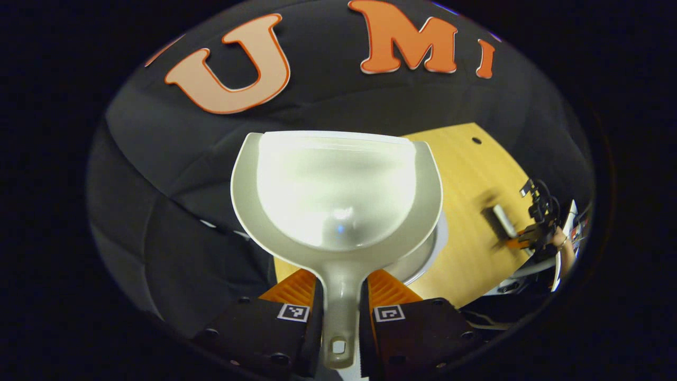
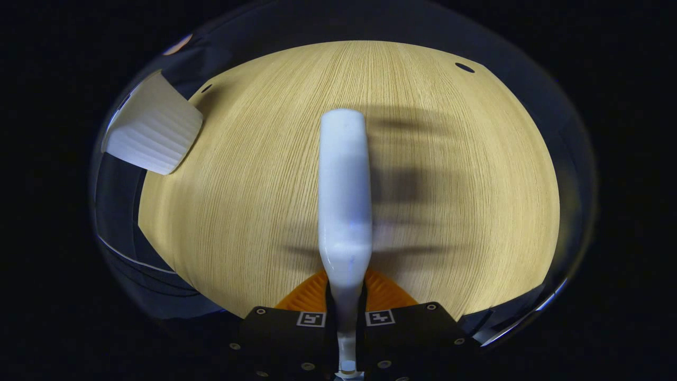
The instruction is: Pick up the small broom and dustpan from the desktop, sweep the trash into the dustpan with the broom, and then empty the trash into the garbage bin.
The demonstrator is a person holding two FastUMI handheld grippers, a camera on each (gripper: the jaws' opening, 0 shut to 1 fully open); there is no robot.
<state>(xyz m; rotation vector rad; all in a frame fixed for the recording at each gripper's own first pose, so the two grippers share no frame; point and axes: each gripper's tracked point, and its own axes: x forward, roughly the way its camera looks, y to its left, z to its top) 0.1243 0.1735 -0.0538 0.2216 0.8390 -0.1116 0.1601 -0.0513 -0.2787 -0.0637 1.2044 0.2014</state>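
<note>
Dustpan and broom both gripped above the desk

Dustpan (image 1: 338, 196) sits in my left gripper (image 1: 341, 296), both orange fingers (image 1: 293, 288) pressed on its grey handle; its pale scoop is raised over the wooden desktop (image 1: 470, 211) edge, facing the black wall; beyond it, far right, I see the other gripper (image 1: 537, 222) and a hand. My right gripper (image 2: 346, 296) is clamped on the small broom (image 2: 344, 196), its white head held above the desktop (image 2: 238, 185); a ribbed white garbage bin (image 2: 151, 132) stands at the far left edge.
</note>
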